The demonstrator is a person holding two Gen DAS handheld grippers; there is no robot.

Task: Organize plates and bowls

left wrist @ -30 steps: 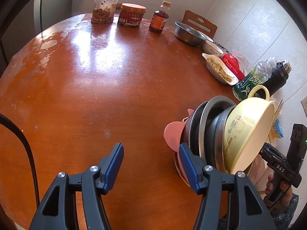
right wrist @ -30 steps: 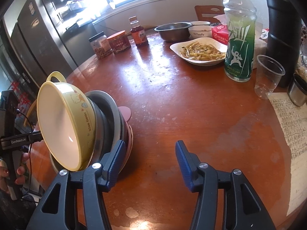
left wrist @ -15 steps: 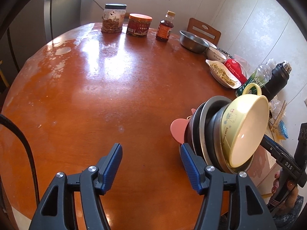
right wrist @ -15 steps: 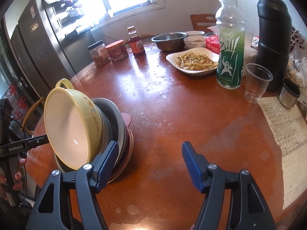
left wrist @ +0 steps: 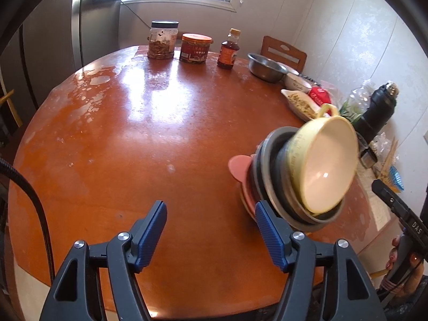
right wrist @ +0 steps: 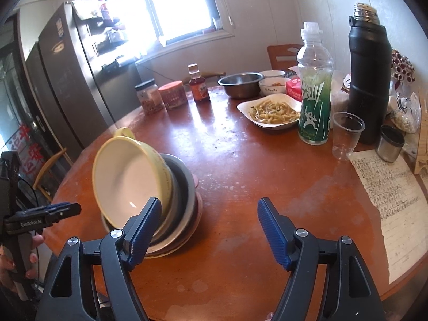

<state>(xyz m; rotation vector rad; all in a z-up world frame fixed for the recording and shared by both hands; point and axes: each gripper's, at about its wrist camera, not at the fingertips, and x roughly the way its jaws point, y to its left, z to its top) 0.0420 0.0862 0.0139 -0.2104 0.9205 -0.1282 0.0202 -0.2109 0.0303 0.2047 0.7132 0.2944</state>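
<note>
Left gripper (left wrist: 210,234): we see its jaws opening, nothing between them; beside its right finger the stack of plates and bowls (left wrist: 299,176) tips rightward on the table (left wrist: 149,133). Right gripper (right wrist: 208,231): jaws opening, empty; yellow bowl (right wrist: 131,176) faces us, stack leaning left.

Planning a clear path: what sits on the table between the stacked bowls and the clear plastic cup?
Nothing: in the right wrist view, only bare table lies between the stacked bowls and the clear plastic cup.

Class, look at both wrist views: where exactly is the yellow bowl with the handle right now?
The yellow bowl sits tilted on top of the stack of grey and pink dishes near the table's front edge, left in the right wrist view, right in the left.
</note>
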